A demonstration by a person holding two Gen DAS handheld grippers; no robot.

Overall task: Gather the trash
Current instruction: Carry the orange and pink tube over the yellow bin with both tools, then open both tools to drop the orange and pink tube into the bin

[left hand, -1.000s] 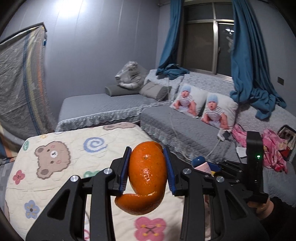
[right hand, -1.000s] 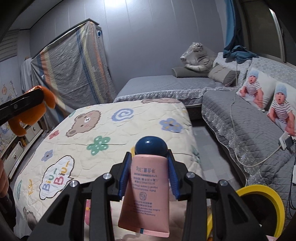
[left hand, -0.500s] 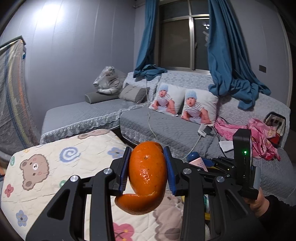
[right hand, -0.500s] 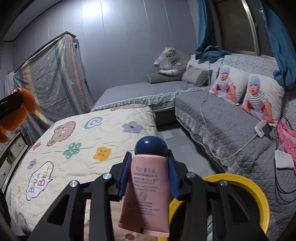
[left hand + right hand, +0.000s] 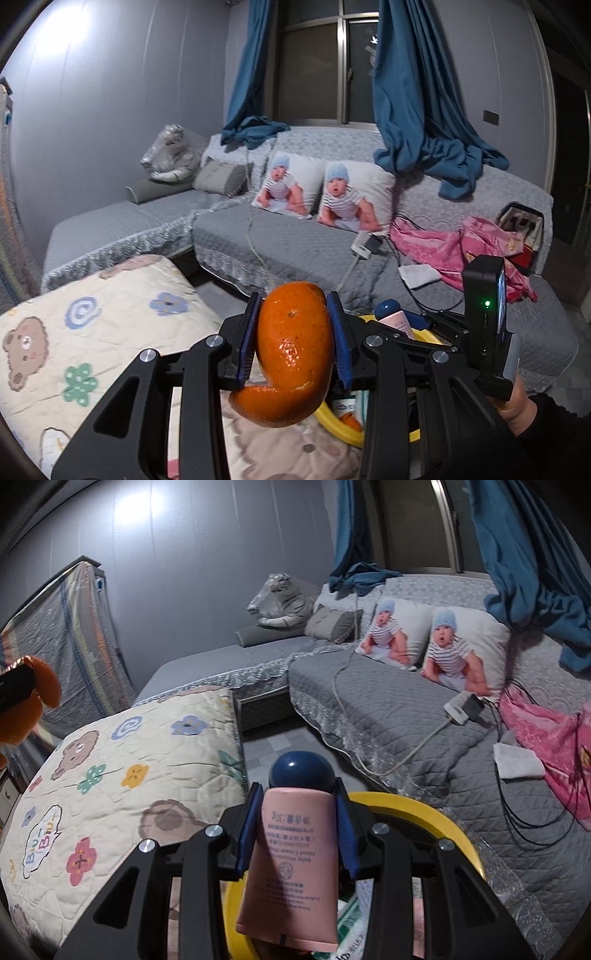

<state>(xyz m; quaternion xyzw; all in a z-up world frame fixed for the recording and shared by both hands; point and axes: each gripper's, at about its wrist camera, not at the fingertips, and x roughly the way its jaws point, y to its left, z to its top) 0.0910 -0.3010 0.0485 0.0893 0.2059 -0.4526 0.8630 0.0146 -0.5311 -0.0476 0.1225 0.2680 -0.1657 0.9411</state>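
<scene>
R gripper (image 5: 295, 834) clamps pink tube (image 5: 291, 867) right over yellow bin (image 5: 436, 812); L gripper (image 5: 293, 343), pinching peel (image 5: 291, 350), sits left of bin, farther off.

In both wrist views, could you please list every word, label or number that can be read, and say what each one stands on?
"Biu-Biu": in the speech-bubble patch on the cartoon quilt.
Pink tube, shut in the right hand-held gripper: several printed lines, seen upside down and too small to read.
Green and white packet inside the yellow-rimmed bin: print too blurred to read.
Orange peel in the left hand-held gripper: no text.
</scene>
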